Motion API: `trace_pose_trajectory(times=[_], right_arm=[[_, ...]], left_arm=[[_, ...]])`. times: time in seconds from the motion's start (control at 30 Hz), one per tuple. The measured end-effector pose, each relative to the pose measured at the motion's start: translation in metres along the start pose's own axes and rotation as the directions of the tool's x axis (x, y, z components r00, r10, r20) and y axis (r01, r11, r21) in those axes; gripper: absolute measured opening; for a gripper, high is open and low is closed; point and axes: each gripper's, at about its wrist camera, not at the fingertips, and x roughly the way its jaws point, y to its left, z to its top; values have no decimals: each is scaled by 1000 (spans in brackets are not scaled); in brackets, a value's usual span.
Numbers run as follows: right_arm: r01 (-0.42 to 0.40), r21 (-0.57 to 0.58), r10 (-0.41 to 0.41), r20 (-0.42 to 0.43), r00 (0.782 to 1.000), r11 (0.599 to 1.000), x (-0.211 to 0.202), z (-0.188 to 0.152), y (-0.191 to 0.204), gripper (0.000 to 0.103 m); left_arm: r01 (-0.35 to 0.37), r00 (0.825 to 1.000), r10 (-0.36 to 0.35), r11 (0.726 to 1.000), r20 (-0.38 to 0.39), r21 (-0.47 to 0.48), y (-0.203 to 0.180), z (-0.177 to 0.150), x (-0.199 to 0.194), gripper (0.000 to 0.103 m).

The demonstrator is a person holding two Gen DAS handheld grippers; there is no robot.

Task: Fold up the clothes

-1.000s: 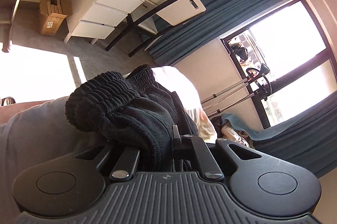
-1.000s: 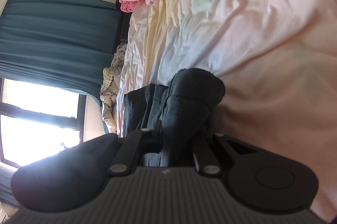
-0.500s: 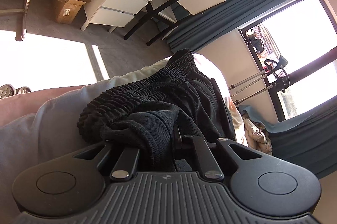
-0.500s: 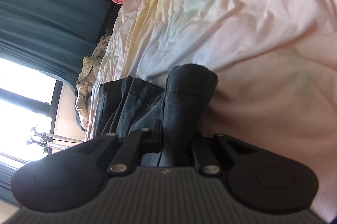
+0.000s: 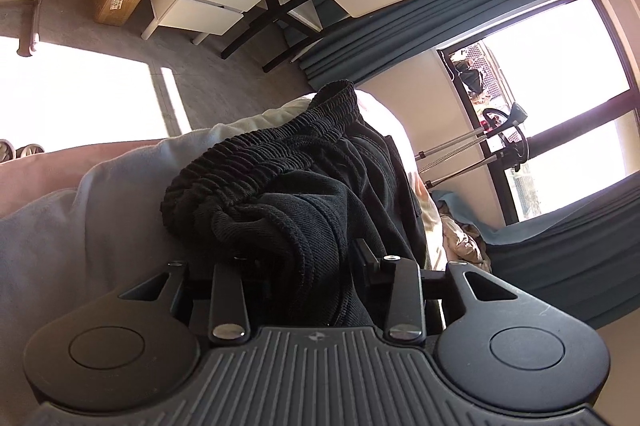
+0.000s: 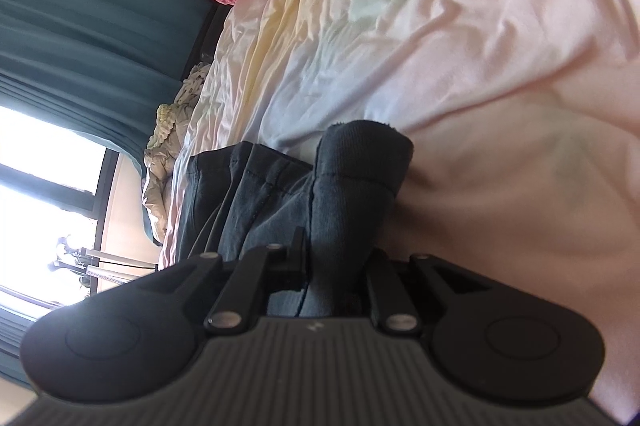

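Both grippers are lowering the black sweatpants (image 5: 304,193) onto the bed (image 6: 460,45), left gripper (image 5: 304,266) pinching the waistband end, right gripper (image 6: 340,262) pinching a cuff, so the fold's landing.

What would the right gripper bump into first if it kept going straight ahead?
The right gripper is already clamped on the dark ribbed cuff of the black trousers. Just past that, it would probably meet the rumpled pale pink bedsheet; depth is hard to judge.

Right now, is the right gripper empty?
No, the right gripper is shut on a ribbed cuff of the dark pants, which bulges out past its fingers over the bed sheet.
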Motion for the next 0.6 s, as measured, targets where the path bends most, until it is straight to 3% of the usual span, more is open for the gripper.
trace_pose_trajectory(times=[0.07, 0.33, 0.43, 0.47, 0.5, 0.6], right_arm=[[0, 3, 0, 0, 1000, 1000, -1, 0, 0, 12], [-36, -18, 36, 19, 999, 999, -7, 1, 5, 11], [-71, -40, 72, 36, 997, 997, -12, 2, 10, 7], [-86, -54, 89, 46, 995, 995, -15, 2, 14, 7], [-101, -68, 105, 56, 993, 993, -18, 2, 17, 6], [-94, -97, 101, 67, 993, 991, -20, 7, 27, 6]], left_arm=[[-23, 1000, 22, 999, -5, -41, 5, -5, -2, 65], [47, 998, -48, 998, -27, -39, 3, -15, -1, 65], [65, 998, -65, 998, -8, -12, -3, -16, 6, 42], [58, 998, -58, 998, 3, 4, -5, -16, 8, 23], [51, 998, -51, 998, 22, 20, -9, -14, 9, 16], [46, 993, -52, 997, 108, 56, -29, -6, 8, 12]])
